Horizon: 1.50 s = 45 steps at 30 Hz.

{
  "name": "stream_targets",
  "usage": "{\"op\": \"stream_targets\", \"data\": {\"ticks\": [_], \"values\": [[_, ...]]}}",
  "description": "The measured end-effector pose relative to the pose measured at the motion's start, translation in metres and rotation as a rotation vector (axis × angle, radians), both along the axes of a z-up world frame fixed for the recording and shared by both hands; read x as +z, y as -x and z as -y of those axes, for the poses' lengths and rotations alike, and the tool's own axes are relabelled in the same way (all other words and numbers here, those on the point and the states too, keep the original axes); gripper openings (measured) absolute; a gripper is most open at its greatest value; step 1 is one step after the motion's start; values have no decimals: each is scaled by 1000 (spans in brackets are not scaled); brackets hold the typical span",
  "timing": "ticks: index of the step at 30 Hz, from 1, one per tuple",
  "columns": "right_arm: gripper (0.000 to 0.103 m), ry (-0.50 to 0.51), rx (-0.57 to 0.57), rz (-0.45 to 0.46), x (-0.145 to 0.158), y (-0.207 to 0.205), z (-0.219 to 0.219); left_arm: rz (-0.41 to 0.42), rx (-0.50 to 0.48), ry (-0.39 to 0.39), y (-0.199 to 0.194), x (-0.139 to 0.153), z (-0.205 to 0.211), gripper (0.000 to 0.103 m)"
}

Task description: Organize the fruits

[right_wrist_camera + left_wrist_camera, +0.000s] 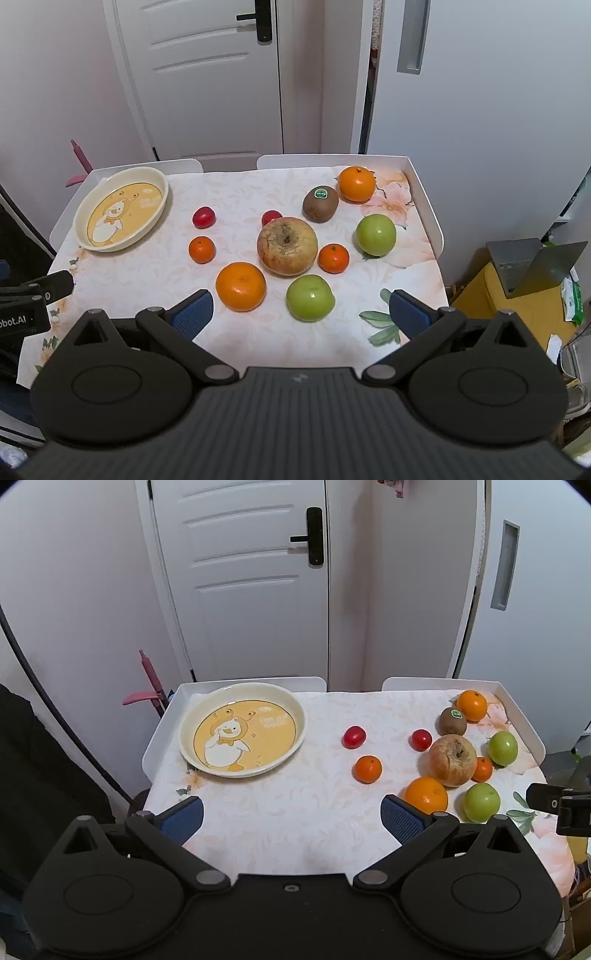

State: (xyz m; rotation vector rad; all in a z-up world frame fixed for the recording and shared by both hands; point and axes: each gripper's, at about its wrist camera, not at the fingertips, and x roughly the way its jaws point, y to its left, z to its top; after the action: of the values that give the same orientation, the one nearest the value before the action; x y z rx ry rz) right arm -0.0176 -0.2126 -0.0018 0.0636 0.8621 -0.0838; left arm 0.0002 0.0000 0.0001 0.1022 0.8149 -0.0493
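Blue-padded fingers of the left hand-held gripper [291, 818] are spreading wide apart, released and gripping nothing, hovering over the near edge of the worktop [295, 830]; the right hand-held gripper [301, 314] is likewise standing fully released with nothing between its pads, tilting down over the near right part of the floral cloth; just beyond its fingers a large orange [241, 286] and a green apple [310, 297] are lying side by side; behind them a big, blemished yellow-red apple [287, 245] is sitting in the middle of the cluster, with a small mandarin [333, 258] close to its right and a small red fruit [271, 218] partly hiding behind it; further right a second green apple [376, 235] is resting near the raised white rim; a kiwi with a sticker [320, 203] and another orange [357, 183] are lying close together at the far right corner; apart from the cluster, to the left, another mandarin [202, 249] and another small red fruit [203, 217] are sitting alone; at the far left corner a cream plate with a cartoon duck [295, 734] is lying with no fruit on it; white doors are standing behind.
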Motion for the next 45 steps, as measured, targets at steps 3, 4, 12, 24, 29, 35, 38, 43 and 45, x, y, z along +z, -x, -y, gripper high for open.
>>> {"op": "stream_targets", "data": {"ticks": [3, 4, 12, 24, 29, 35, 38, 43, 45], "values": [[103, -1, 0, 1, 0, 0, 0, 12, 0, 3, 0, 0, 0, 103], [103, 1, -1, -2, 0, 0, 0, 12, -2, 5, -1, 0, -1, 103], [103, 4, 0, -1, 3, 1, 3, 33, -5, 1, 2, 7, 0, 103], [103, 10, 3, -4, 7, 1, 1, 43, -7, 5, 6, 12, 0, 103], [103, 11, 11, -2, 7, 2, 0, 43, -12, 0, 5, 14, 2, 103], [103, 8, 11, 4, 8, 2, 1, 47, -15, 1, 6, 15, 3, 103], [103, 5, 11, 0, 8, 1, 2, 47, -15, 2, 6, 15, 2, 103], [103, 3, 7, 1, 8, 2, 3, 51, -16, 0, 7, 15, 3, 103], [103, 4, 8, 1, 9, 1, 2, 51, -17, 0, 6, 15, 3, 103]]}}
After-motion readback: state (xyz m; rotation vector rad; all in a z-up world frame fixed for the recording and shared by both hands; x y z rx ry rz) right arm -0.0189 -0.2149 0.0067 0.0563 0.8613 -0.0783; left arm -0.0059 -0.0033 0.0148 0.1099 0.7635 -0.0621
